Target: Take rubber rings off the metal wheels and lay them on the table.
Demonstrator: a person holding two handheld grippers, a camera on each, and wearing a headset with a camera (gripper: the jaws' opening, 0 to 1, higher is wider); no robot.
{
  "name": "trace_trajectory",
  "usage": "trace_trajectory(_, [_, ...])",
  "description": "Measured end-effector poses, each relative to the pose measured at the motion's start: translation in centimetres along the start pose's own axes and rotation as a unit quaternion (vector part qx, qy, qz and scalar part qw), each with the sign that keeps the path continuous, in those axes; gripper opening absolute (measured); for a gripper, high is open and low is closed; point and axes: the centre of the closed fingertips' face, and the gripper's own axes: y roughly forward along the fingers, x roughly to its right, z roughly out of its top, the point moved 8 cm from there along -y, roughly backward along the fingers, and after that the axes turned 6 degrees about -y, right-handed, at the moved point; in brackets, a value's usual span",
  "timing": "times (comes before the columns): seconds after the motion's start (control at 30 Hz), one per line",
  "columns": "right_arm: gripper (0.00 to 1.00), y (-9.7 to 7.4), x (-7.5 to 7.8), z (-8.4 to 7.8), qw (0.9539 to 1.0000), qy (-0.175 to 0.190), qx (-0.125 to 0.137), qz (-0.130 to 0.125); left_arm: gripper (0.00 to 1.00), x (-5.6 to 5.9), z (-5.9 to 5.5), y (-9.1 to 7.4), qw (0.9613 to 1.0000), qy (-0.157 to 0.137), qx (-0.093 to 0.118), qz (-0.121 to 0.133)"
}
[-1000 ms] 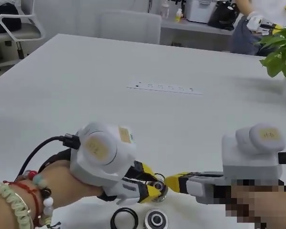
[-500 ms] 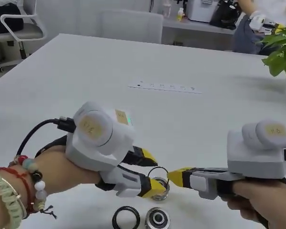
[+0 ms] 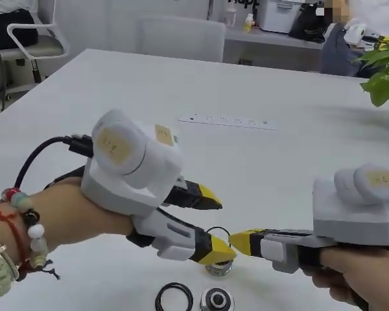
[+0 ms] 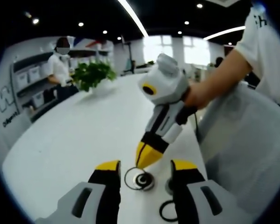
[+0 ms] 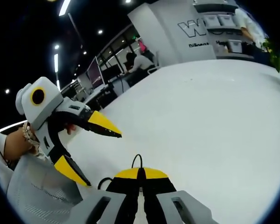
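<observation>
White table (image 3: 279, 162) — left tongs (image 4: 145, 165) wide apart near a metal wheel (image 4: 142, 180), right tongs (image 5: 139, 171) tight on a rubber ring (image 5: 137, 157)

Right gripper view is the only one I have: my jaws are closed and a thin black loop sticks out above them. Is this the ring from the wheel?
Observer: Yes. In the head view the rubber ring runs up from the metal wheel into the right gripper.
Operator: Is the wheel held?
Observer: It sits between the open jaws of the left gripper; I cannot tell whether they touch it.
Operator: Anything else close?
Observer: A loose ring lies beside a bare wheel.
</observation>
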Motion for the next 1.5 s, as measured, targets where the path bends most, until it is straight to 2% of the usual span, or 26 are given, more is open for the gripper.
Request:
trace_trajectory(0.13, [0.00,-0.1,0.0,0.2,1.0000,0.002,0.005,0.001,0.46,-0.1,0.4,-1.2,0.9999,0.006,0.009,0.010])
trace_trajectory(0.43, [0.00,-0.1,-0.2,0.5,0.9999,0.002,0.011,0.003,0.51,-0.5,0.7,-4.4,0.9988,0.000,0.025,0.042])
trace_trajectory(0.6, [0.00,-0.1,-0.4,0.6,0.9999,0.002,0.013,0.009,0.52,-0.5,0.4,-5.8,0.9979,0.007,0.023,0.060])
trace_trajectory(0.77, [0.00,0.0,-0.8,0.7,0.9998,0.003,0.013,0.016,0.54,0.1,0.1,-7.3,0.9971,0.007,0.022,0.072])
trace_trajectory(1.03, [0.00,0.1,-1.3,0.7,0.9995,0.003,0.013,0.027,0.55,1.6,-0.5,-9.4,0.9954,0.002,0.031,0.090])
trace_trajectory(1.17, [0.00,0.3,-1.7,0.7,0.9989,0.015,0.013,0.042,0.55,2.3,-0.8,-10.2,0.9941,-0.007,0.040,0.100])
trace_trajectory(1.27, [0.00,0.4,-1.9,0.6,0.9990,0.011,0.009,0.043,0.56,2.9,-1.1,-10.5,0.9933,-0.010,0.041,0.108])
trace_trajectory(1.4, [0.00,0.4,-2.1,0.5,0.9987,0.012,0.008,0.048,0.59,3.4,-1.9,-11.0,0.9923,-0.017,0.036,0.117])
trace_trajectory(1.43, [0.00,0.5,-2.2,0.5,0.9986,0.012,0.008,0.050,0.59,3.2,-2.5,-11.2,0.9920,-0.022,0.037,0.118])
trace_trajectory(1.5, [0.00,0.5,-2.4,0.5,0.9985,0.012,0.006,0.053,0.60,3.3,-2.9,-11.4,0.9917,-0.030,0.040,0.118])
